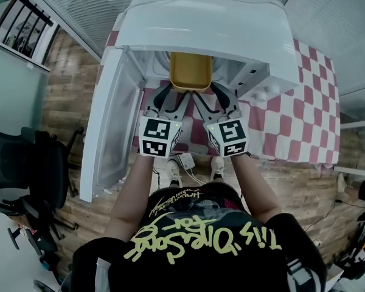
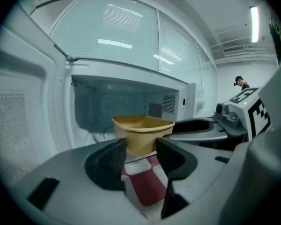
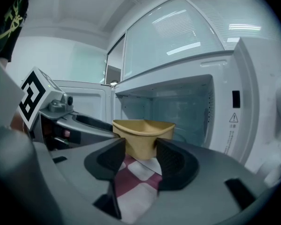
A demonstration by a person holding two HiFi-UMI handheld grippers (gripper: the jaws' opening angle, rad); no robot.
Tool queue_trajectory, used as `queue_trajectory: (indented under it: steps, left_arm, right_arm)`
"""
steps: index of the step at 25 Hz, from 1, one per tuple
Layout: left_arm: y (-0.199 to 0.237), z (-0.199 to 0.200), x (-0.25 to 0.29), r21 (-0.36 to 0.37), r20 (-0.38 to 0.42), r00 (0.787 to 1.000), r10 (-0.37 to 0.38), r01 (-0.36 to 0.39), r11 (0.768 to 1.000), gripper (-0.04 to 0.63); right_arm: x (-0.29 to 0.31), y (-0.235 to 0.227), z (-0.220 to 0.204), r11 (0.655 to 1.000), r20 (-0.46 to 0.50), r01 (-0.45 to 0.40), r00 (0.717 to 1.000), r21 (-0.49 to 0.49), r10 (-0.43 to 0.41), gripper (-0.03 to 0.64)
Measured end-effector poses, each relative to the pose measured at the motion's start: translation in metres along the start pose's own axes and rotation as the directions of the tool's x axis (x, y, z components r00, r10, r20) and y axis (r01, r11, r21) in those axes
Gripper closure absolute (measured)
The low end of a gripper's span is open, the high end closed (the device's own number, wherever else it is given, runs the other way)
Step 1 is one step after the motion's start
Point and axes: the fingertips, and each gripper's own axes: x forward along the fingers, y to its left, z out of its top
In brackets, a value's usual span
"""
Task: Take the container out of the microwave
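Now container [image 1: 190,72] in left claw [image 1: 166,93], right claw [image 1: 214,92].

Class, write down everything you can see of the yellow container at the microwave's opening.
The container is a mustard-yellow tub, matte like plastic or card, with rounded corners, a flared rim and walls tapering downward. It is open-topped, upright and looks empty. It is at the mouth of the white microwave, whose door is swung open, just above the red-and-white checked cloth. The left gripper and the right gripper each appear clamped on a near corner.
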Motion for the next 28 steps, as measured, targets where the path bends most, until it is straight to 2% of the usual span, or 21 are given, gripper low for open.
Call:
queue_trajectory:
  steps: [9,28]
  left_arm:
    - [-0.006,-0.008,-0.010,0.006,0.003,0.999,-0.036,0.036,0.999,0.391]
    - [-0.020,-0.010,-0.043,0.030,0.040,0.990,-0.137,0.136,0.990,0.391]
  right_arm:
    - [-0.011,0.010,-0.007,1.000,-0.006,0.026,1.000,-0.006,-0.026,0.410]
    - [-0.043,0.038,-0.006,0.989,0.016,0.147,0.989,0.014,-0.147,0.410]
